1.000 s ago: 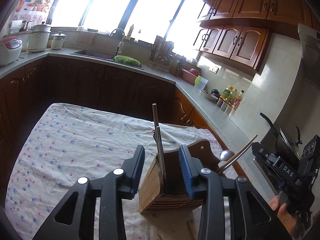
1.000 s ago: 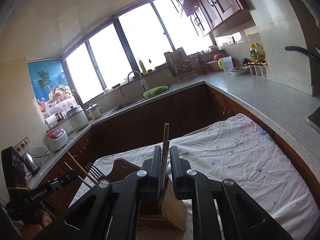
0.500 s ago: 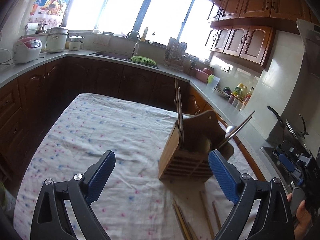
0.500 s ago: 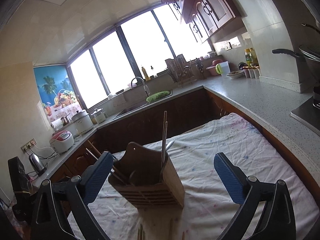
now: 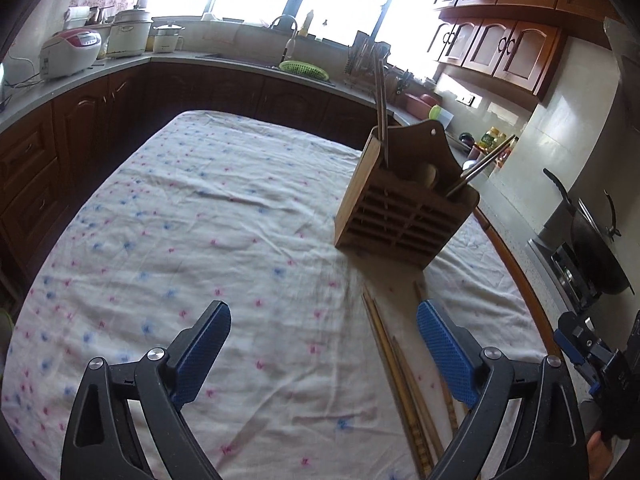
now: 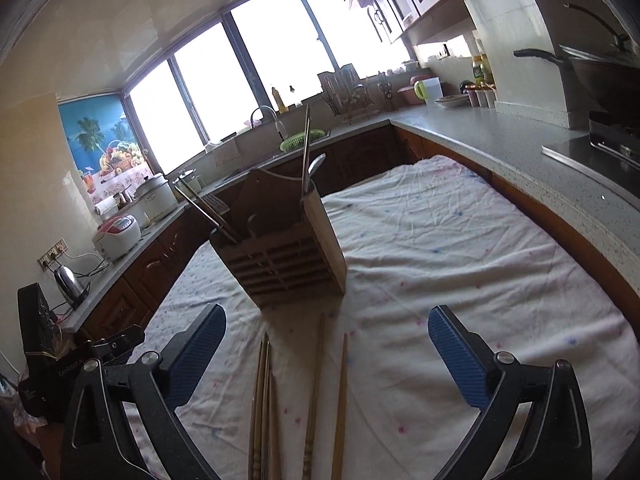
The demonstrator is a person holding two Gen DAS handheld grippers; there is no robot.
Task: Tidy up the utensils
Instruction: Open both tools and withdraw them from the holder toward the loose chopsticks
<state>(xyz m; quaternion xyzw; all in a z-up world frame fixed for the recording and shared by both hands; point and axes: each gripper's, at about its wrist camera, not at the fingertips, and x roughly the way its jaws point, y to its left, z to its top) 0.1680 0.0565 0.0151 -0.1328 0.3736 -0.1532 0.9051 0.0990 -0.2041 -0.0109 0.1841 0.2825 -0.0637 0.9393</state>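
Loose chopsticks point(image 6: 316, 412) run off the bottom edge in both views, near ends unseen. Lower parts of the utensils standing in the wooden holder point(image 5: 404, 216) are hidden by its walls; can't tell which compartment each sits in. Person's hand point(image 5: 598, 446) cropped at the left view's lower right corner. Bottles point(image 5: 494, 138) on the far counter too small to identify.

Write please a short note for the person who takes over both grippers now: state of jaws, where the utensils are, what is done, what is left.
Left gripper: jaws wide open, nothing in them.
Right gripper: the same.
Wooden holder stands on the floral cloth.
Done: some chopsticks, a fork and a spoon already stand in the holder.
Left: loose chopsticks lie on the cloth in front of the holder; pick them up and put them in.
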